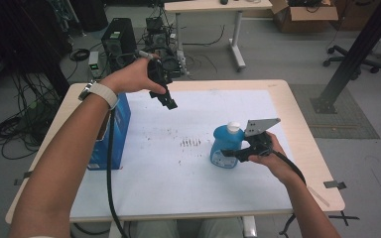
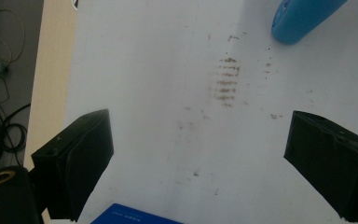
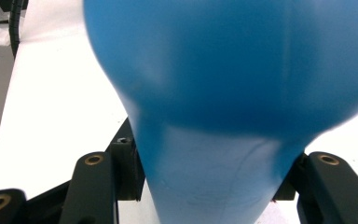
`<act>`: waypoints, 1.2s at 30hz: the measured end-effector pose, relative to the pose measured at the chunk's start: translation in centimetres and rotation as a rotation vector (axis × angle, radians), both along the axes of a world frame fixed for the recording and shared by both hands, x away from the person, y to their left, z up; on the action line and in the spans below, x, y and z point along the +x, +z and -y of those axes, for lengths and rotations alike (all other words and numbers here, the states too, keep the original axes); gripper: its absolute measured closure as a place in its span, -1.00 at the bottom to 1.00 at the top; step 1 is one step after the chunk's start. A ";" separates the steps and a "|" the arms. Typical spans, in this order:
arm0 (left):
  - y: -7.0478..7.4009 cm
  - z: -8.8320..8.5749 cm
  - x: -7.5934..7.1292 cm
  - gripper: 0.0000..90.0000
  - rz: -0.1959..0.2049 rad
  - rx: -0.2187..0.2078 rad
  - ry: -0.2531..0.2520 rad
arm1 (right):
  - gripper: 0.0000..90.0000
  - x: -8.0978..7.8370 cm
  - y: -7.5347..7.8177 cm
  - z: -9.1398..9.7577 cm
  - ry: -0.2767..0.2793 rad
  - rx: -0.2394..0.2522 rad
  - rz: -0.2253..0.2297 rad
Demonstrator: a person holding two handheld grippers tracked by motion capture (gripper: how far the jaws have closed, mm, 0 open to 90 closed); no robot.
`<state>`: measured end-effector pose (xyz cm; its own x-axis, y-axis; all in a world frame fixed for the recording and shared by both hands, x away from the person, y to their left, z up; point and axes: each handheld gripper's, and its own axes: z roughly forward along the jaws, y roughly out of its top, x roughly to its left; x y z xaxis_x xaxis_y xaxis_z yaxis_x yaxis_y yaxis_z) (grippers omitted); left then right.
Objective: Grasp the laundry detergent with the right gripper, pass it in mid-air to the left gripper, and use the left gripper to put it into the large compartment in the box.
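Your right gripper (image 1: 230,153) is closed on the blue bottle (image 1: 225,146). In the right gripper view the bottle (image 3: 228,93) sits between the two black jaws, and both jaws press on its narrow part from each side. The bottle stands upright on the white sheet (image 1: 178,163), on the right half of the table (image 1: 297,104), and its white cap (image 1: 233,126) points up. Your right hand (image 1: 273,158) holds the gripper level, from the right side of the bottle, and the grey plate (image 1: 260,125) is on top of it. The cable (image 1: 290,166) goes back from the gripper along your right forearm.

Your left gripper (image 1: 167,100) is open and holds nothing. In the left gripper view the jaws stand far apart, and between them you see the bare sheet (image 2: 158,93) with some brown marks (image 2: 226,81). This gripper hangs in the air above the far left part of the sheet and it points down toward the table. It is well apart from the bottle. Your left hand (image 1: 134,77) carries it, and there is a white strap (image 1: 104,93) on this wrist.

A blue box (image 1: 114,134) stands at the left edge of the sheet, below your left forearm. The brown marks (image 1: 191,143) lie on the sheet just left of the bottle.
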<state>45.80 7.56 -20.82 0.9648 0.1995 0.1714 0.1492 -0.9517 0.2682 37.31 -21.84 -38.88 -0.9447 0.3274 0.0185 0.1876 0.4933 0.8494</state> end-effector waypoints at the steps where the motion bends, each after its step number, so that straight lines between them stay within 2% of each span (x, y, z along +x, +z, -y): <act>1: 0.1 0.1 -0.1 -0.82 -0.001 -0.001 -0.008 | -0.02 0.0 0.2 0.1 -0.001 0.006 -0.003; 4: 0.4 0.4 -0.6 -0.81 -0.006 -0.017 -0.024 | -0.02 0.0 1.1 0.3 -0.007 0.023 0.016; 9: 0.9 0.6 -1.2 -0.81 0.000 -0.035 -0.042 | -0.02 -0.2 2.6 0.4 0.001 0.028 0.019; 10: 1.1 0.6 -1.5 -0.82 -0.001 -0.036 -0.050 | -0.02 -0.4 3.3 0.4 0.008 0.027 0.016; 16: 1.8 0.7 -2.7 -0.82 -0.001 -0.047 -0.077 | -0.02 -0.8 5.2 -0.1 0.047 -0.010 0.026; 24: 2.6 0.7 -4.4 -0.82 -0.007 -0.038 -0.113 | -0.03 -1.4 7.0 -0.8 0.081 -0.030 0.034; 36: 3.9 0.9 -6.6 -0.84 -0.017 -0.038 -0.135 | -0.02 -2.7 9.0 -2.1 0.126 -0.039 0.005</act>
